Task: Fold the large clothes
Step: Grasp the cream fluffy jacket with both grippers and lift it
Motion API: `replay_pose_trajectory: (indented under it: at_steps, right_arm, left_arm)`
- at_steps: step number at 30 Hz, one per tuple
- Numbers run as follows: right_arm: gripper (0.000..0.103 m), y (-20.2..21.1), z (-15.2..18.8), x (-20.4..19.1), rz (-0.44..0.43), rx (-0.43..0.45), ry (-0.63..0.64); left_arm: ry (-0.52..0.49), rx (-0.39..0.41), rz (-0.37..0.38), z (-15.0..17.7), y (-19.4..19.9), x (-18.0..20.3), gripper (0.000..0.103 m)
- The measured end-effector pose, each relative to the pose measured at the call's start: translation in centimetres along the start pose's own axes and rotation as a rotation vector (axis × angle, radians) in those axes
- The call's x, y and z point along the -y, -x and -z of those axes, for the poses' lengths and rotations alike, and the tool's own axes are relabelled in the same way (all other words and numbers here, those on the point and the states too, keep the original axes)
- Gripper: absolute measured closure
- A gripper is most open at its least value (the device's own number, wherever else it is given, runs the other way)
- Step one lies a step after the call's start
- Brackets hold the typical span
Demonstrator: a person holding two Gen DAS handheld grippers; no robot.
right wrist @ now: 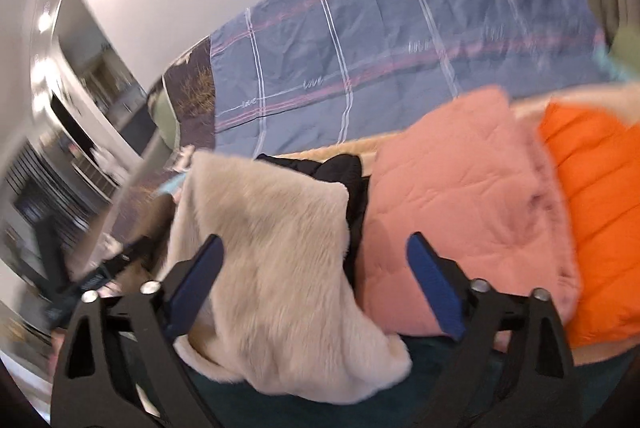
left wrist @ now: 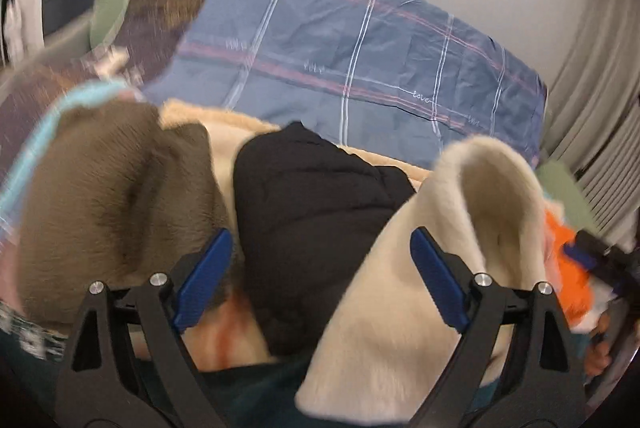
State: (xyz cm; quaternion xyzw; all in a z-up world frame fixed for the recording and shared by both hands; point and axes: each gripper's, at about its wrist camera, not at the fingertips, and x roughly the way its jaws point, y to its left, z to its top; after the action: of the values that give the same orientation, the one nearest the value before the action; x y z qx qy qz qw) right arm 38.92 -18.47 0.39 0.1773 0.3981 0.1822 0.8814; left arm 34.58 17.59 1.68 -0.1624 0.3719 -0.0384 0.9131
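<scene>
A pile of bulky clothes lies on a bed. In the left wrist view my left gripper (left wrist: 322, 248) is open above a black puffy garment (left wrist: 316, 224), with a brown furry garment (left wrist: 116, 196) to its left and a cream furry garment (left wrist: 424, 292) to its right. In the right wrist view my right gripper (right wrist: 314, 254) is open and empty over the cream furry garment (right wrist: 272, 268), beside a pink quilted garment (right wrist: 460, 216) and an orange puffy garment (right wrist: 596, 212). The black garment (right wrist: 344, 172) peeks out behind. The right gripper (left wrist: 580, 252) also shows at the left wrist view's right edge.
A blue plaid bedsheet (left wrist: 360, 48) covers the bed beyond the pile, also in the right wrist view (right wrist: 380, 48). A dark patterned cloth (left wrist: 160, 12) lies at the far left. A grey curtain (left wrist: 600, 88) hangs at the right. A dark teal fabric (right wrist: 420, 388) lies under the grippers.
</scene>
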Motion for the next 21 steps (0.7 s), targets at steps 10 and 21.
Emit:
replay_pose_trajectory:
  at_steps: [10,21]
  right_arm:
    - [0.010,-6.7,-0.7,2.3,-0.196,-0.202,-0.131]
    - [0.080,-2.0,2.0,-3.0,-0.221,0.004,0.169]
  left_arm:
    - [-0.046,-0.234,0.167,0.7,-9.5,2.5,0.008]
    - [-0.226,-0.144,0.248,2.7,-5.3,5.4,0.092]
